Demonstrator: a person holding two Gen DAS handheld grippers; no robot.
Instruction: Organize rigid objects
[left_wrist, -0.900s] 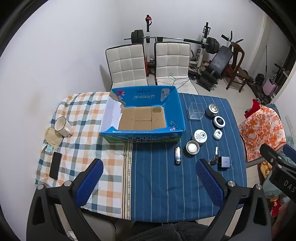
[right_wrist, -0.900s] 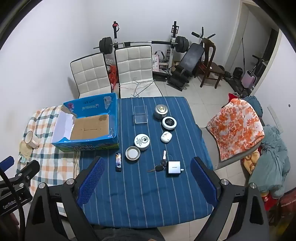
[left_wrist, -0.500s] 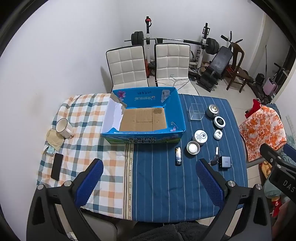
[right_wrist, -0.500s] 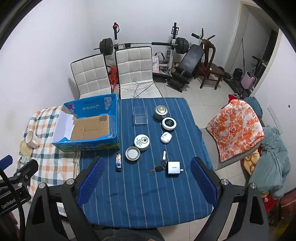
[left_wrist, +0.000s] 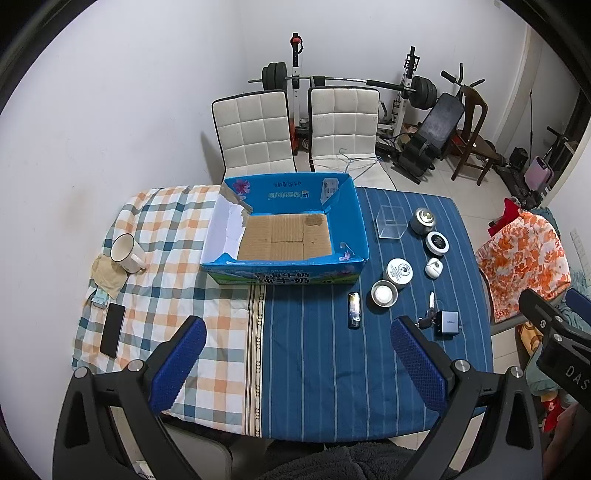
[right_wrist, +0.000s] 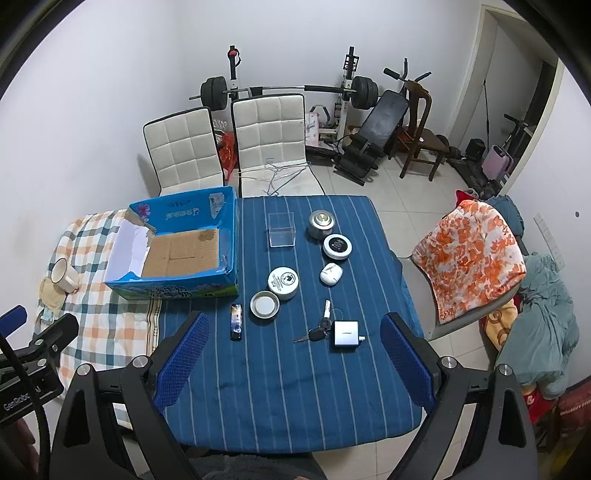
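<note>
1. Open blue cardboard box (left_wrist: 284, 236), empty, on the table ahead of both grippers.
2. Black rectangular phone (left_wrist: 112, 329): visible in the left view only.
3. Small black lighter (right_wrist: 236, 321) lies just beyond the right gripper (right_wrist: 294, 356); its fingers are spread, as are the left gripper (left_wrist: 298, 360) fingers.

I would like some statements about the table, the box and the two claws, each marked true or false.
1. The blue box holds nothing. True.
2. The left claw grips the lighter. False: it is open and holds nothing; the lighter lies on the blue cloth.
3. The mug stands on the checked cloth. True.
4. The clear box sits inside the blue box. False: it stands on the blue cloth beside it.
5. The right claw is open. True.
</note>
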